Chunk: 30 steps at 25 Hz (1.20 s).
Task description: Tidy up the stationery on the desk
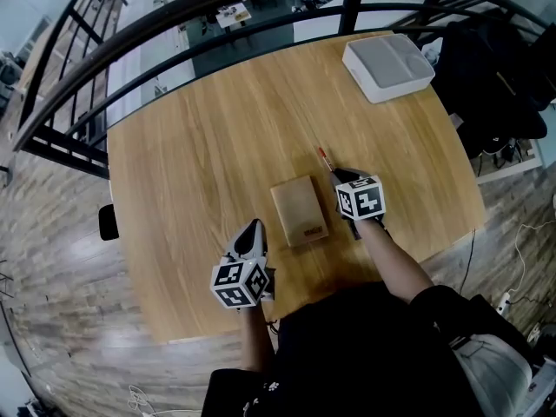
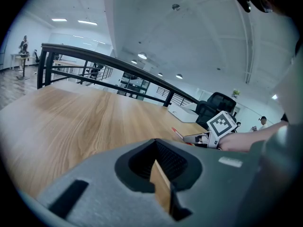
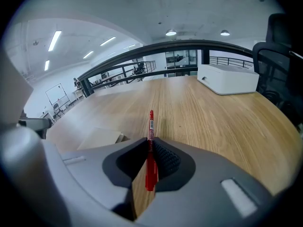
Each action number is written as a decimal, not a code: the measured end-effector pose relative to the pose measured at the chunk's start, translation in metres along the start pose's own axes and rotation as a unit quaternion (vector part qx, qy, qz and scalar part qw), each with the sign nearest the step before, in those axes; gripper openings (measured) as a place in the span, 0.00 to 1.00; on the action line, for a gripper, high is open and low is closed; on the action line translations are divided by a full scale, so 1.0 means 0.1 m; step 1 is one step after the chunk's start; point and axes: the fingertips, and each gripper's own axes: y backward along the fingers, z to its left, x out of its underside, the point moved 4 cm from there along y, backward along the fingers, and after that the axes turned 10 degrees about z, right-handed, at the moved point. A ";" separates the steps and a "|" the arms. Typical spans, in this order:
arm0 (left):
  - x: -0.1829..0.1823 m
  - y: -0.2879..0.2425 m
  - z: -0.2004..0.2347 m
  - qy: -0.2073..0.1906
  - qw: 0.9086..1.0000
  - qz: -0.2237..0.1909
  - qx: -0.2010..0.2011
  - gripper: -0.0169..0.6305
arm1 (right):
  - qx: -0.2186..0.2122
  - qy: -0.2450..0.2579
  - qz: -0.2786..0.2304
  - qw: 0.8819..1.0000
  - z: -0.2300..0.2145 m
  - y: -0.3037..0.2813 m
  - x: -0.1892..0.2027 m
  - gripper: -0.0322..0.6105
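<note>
- Two grippers are over the desk. The left gripper is closest to the person. Its jaws are pressed together with nothing in them.
- Just past it, a brown notebook lies flat on the wood.
- Beside the notebook, the right gripper pinches a red pen near one end. Most of the pen sticks out in front.
- The pen looks light, thin, hard and smooth. I think it could slip or swing, so a hold nearer its middle would be steadier.
- Far off sits a white box.

Red pen beside brown notebook
</note>
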 end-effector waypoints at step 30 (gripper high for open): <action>0.10 -0.15 -0.26 -0.044 0.997 0.035 0.059 0.03 | -0.046 -0.096 -0.003 0.994 0.34 0.27 0.59 0.14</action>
